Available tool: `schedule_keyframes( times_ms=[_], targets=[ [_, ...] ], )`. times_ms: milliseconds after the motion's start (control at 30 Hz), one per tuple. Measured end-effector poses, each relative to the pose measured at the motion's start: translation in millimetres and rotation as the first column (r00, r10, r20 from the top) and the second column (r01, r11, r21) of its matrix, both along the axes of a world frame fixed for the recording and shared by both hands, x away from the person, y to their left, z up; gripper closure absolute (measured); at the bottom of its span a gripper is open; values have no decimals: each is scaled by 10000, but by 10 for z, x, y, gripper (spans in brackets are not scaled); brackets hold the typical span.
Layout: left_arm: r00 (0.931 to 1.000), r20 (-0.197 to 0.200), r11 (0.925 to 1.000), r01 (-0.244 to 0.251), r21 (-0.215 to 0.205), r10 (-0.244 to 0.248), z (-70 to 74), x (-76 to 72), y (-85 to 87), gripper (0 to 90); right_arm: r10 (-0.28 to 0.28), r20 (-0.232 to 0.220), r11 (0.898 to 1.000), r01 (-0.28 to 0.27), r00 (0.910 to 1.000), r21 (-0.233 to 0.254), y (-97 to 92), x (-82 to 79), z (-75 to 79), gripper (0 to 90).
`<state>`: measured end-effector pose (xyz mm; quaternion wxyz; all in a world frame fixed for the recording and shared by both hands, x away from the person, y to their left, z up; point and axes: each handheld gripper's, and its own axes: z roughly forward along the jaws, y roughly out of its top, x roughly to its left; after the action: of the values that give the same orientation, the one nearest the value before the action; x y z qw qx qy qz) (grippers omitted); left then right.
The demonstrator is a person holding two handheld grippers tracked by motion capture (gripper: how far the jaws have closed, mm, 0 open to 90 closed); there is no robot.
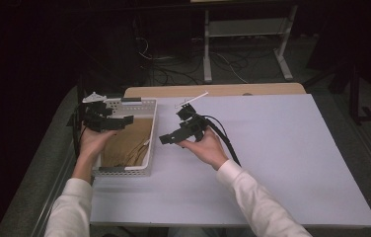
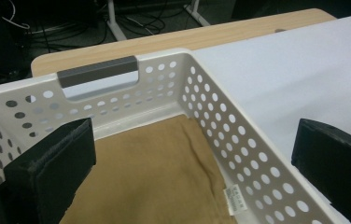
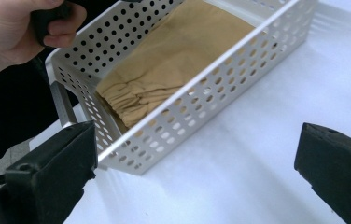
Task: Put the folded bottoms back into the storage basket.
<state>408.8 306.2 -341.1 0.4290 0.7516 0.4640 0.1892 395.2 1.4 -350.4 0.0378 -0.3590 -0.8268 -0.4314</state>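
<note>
1. White perforated plastic forms the basket (image 1: 149, 129), a rectangular bin with round holes in rows along every wall and a grey handle bar (image 2: 97, 71) set over a cut-out in its far end wall. It stands at the left edge of the table (image 1: 282, 158), long axis running near to far.
2. Tan cloth (image 2: 150, 172), matte and soft, lies folded flat on the basket floor. The right gripper view shows gathered pleats at its near end; the left gripper view shows a small white label at its right edge.
3. The table carries a smooth, pale board; a wood-coloured strip shows along its far edge.
4. Left gripper (image 1: 105, 118): black, with a grey plate on top, held over the left wall of the basket. Its jaws stand wide apart with nothing between them. In its own view the left jaw sits over the cloth inside the basket and the right jaw over the bare board outside the right wall.
5. Right gripper (image 1: 181, 131): black, cable trailing toward the near right, held just right of the basket and pointing at it. Jaws spread, gripping nothing; the basket's right wall and near corner lie ahead of them, apart.
6. Both forearms wear white sleeves (image 1: 252, 197).
</note>
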Motion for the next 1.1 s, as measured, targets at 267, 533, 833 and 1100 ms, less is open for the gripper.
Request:
schedule_keyframes(
  times_ms=[267, 533, 833, 1100],
  targets=[
    [9994, 324, 9994, 140, -306, -130, 22, -111, -58, 5, -127, 237, 9998, 130, 9996, -145, -206, -2, 3, 0],
    [9978, 610, 9997, 249, -81, -244, 42, -245, -139, 5, -282, 457, 9995, 286, 9986, -90, -388, -18, 33, 0],
    [9940, 980, 9986, 506, -118, -492, 27, -354, -287, 5, -487, 532, 9988, 487, 9974, 5, -593, -28, -22, 0],
    [9905, 1219, 9979, 642, -49, -631, 18, -443, -387, 5, -756, 914, 9971, 760, 9929, -6, -830, -78, -14, 0]
  ],
)
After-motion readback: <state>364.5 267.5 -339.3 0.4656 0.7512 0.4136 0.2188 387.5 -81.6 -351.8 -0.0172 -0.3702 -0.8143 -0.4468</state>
